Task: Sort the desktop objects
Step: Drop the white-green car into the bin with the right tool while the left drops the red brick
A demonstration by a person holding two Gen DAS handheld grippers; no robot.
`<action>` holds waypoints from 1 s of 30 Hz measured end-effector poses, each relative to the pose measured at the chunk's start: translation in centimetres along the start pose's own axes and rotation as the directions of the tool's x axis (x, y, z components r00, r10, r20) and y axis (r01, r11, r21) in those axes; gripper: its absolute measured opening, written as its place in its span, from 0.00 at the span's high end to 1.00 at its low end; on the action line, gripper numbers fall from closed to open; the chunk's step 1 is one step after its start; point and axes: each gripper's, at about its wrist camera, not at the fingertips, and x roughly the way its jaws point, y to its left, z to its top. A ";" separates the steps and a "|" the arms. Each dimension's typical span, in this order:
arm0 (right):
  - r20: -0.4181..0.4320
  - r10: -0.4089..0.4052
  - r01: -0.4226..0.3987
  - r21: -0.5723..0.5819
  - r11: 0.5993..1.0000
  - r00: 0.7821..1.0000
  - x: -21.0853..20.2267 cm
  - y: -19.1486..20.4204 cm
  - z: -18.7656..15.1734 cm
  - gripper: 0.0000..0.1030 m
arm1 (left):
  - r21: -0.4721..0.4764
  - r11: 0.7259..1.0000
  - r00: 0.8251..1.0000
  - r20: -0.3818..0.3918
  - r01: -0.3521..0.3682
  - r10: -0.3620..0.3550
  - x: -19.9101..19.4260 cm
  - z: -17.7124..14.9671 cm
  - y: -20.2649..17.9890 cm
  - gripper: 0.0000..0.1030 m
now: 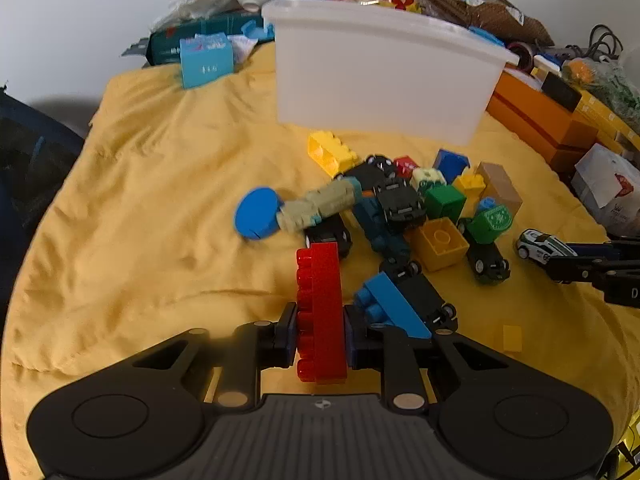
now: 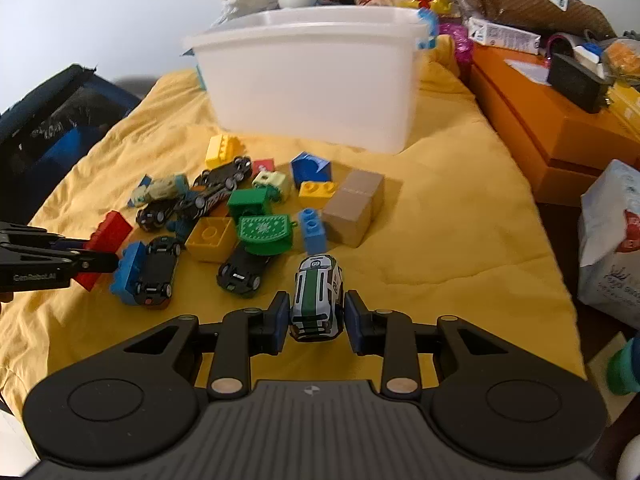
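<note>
- My left gripper (image 1: 320, 332) has its pads clamped on the red brick (image 1: 320, 312), held on edge just above the yellow cloth (image 1: 160, 200), with a blue brick (image 1: 390, 308) right beside it.
- The right gripper (image 2: 317, 316) sits around the white-and-green car (image 2: 318, 298); the pads look close to its sides, but I can't tell if they're actually touching (the right one seems to show a sliver of gap).
- So I'd call this the pick-up step, with both hands loading up from the toy pile.
- Next move, I reckon: lift and carry to the white bin (image 2: 312, 76) behind the pile, clearing its rim.
- I can't see inside the bin from either camera, so no idea what's in there.
</note>
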 end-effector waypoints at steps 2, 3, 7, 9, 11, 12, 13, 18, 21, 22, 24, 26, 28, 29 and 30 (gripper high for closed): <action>0.023 0.000 0.000 0.004 1.000 1.000 -0.6 -0.3 0.1 0.68 | -0.001 1.000 1.000 0.016 -0.004 0.004 -0.8 0.3 0.2 0.75; 0.038 -0.002 0.001 0.002 1.000 0.999 -0.8 -0.4 0.3 0.68 | -0.004 1.000 1.000 0.026 -0.009 0.009 -1.2 0.5 0.4 0.75; 0.109 -0.002 0.001 0.003 1.000 0.994 -2.4 -0.6 1.8 0.68 | -0.017 1.000 0.997 0.078 -0.008 0.009 -3.3 2.2 0.8 0.75; 0.153 0.005 -0.005 -0.002 1.000 0.988 -3.2 -0.6 3.1 0.68 | -0.016 1.000 0.994 0.108 0.001 0.001 -4.1 3.7 0.6 0.75; 0.201 0.013 -0.011 -0.013 1.000 0.979 -4.0 -0.5 4.9 0.68 | -0.006 1.000 0.990 0.141 0.011 -0.010 -4.7 5.5 0.3 0.75; 0.225 0.018 -0.015 -0.016 1.000 0.974 -4.3 -0.5 6.1 0.68 | -0.001 1.000 0.988 0.156 0.015 -0.015 -5.0 6.6 0.0 0.75; 0.241 0.022 -0.018 -0.018 1.000 0.970 -4.6 -0.6 7.1 0.68 | 0.003 1.000 0.985 0.172 0.021 -0.021 -5.1 7.8 -0.2 0.75; 0.271 0.039 -0.037 -0.011 0.999 0.962 -4.9 -1.6 12.3 0.68 | 0.014 0.998 0.973 0.222 0.055 -0.057 -5.2 13.9 -1.0 0.75; 0.243 0.056 -0.069 0.045 0.997 0.968 -4.4 -2.7 15.4 0.68 | 0.012 0.998 0.974 0.216 0.069 -0.069 -4.5 17.2 -1.3 0.75; 0.232 0.061 -0.075 0.052 0.996 0.971 -4.2 -3.0 16.3 0.68 | 0.017 0.998 0.974 0.217 0.065 -0.067 -4.1 18.5 -1.3 0.75; 0.227 0.047 -0.058 0.044 0.997 0.973 -3.9 -3.3 17.9 0.68 | 0.022 0.998 0.976 0.208 0.059 -0.062 -3.5 20.3 -1.2 0.75; 0.214 0.037 -0.045 0.032 0.998 0.976 -3.4 -3.6 19.4 0.68 | 0.008 0.997 0.980 0.183 0.072 -0.072 -2.5 22.3 -1.0 0.75; 0.176 0.035 -0.044 0.044 0.998 0.984 -2.4 -4.2 21.1 0.68 | 0.005 0.997 0.985 0.153 0.076 -0.075 -1.5 24.0 -1.0 0.75; 0.162 0.038 -0.048 0.056 0.997 0.986 -2.0 -4.6 21.7 0.68 | 0.004 0.997 0.988 0.138 0.075 -0.075 -0.9 24.8 -1.0 0.75; 0.144 0.040 -0.049 0.064 0.997 0.989 -1.5 -4.8 22.4 0.68 | 0.001 0.997 0.990 0.120 0.078 -0.078 -0.2 25.6 -1.1 0.75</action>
